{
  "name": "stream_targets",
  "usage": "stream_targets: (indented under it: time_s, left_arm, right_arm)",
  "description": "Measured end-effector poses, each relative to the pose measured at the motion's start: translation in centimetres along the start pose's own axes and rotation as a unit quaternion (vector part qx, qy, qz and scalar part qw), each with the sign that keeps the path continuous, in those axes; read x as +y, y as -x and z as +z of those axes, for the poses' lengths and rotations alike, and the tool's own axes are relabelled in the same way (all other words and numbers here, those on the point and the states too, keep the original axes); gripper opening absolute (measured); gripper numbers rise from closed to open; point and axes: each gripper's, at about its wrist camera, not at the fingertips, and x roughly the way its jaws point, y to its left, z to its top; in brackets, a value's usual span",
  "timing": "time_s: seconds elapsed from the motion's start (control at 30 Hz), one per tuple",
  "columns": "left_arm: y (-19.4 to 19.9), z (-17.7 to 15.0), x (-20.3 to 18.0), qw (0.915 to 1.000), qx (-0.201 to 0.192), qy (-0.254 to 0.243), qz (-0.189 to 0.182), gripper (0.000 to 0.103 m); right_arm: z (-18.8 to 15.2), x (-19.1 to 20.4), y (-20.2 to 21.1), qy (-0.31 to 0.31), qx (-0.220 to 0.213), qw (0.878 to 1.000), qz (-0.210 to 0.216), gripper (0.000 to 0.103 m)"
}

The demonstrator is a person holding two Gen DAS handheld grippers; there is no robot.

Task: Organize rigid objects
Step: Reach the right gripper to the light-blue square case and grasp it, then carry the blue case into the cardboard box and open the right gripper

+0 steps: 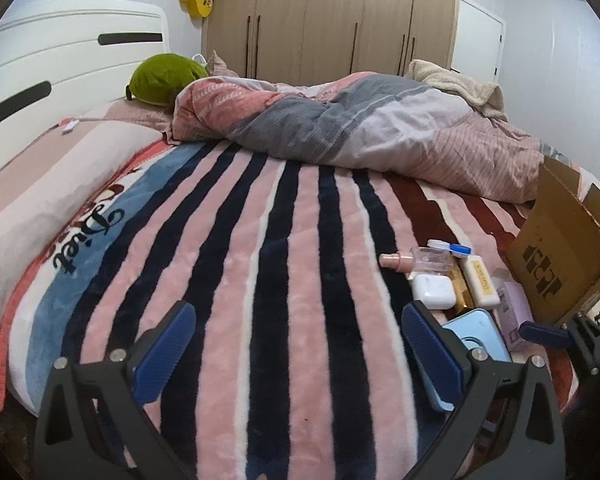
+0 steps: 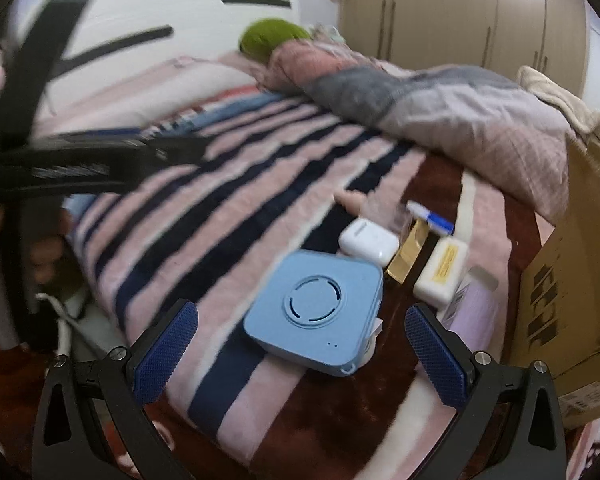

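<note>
A cluster of small items lies on the striped blanket point(image 1: 284, 272): a light blue square device point(image 2: 314, 312), a white earbud case point(image 2: 366, 240), a cream box with a yellow label point(image 2: 440, 272), a gold packet point(image 2: 410, 248), a lilac box point(image 1: 514, 308), a pink bottle point(image 1: 396, 262) and a blue-and-white lens case point(image 1: 450, 248). My right gripper point(image 2: 300, 348) is open just short of the blue device. My left gripper point(image 1: 298, 344) is open over bare blanket, left of the cluster. The blue device point(image 1: 472, 336) is partly hidden behind its right finger.
An open cardboard box point(image 2: 560, 300) stands right of the items, its flap point(image 1: 568, 240) raised. A rumpled quilt point(image 1: 380, 128) crosses the back of the bed, with a green plush point(image 1: 164, 78) and white headboard point(image 1: 60, 64) at the left. Wardrobes point(image 1: 328, 16) stand behind.
</note>
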Motion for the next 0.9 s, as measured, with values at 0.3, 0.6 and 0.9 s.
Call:
stream_targets:
  time_s: [0.3, 0.6, 0.9]
  left_arm:
    - [-1.6, -1.1, 2.0, 0.9992, 0.029, 0.016, -0.021, 0.103]
    - [-2.4, -1.3, 1.3, 0.9877, 0.056, 0.04, -0.14, 0.103]
    - [-1.6, 0.0, -1.6, 0.9661, 0.061, 0.04, -0.248, 0.102]
  right_arm:
    - [-0.3, 1.3, -5.0, -0.003, 0.049, 0.994, -0.101, 0.095]
    - [0.2, 0.0, -3.4, 0.009, 0.015, 0.997, -0.073, 0.08]
    - [1.8, -0.6, 0.2, 0.025, -0.041, 0.999, 0.026, 0.08]
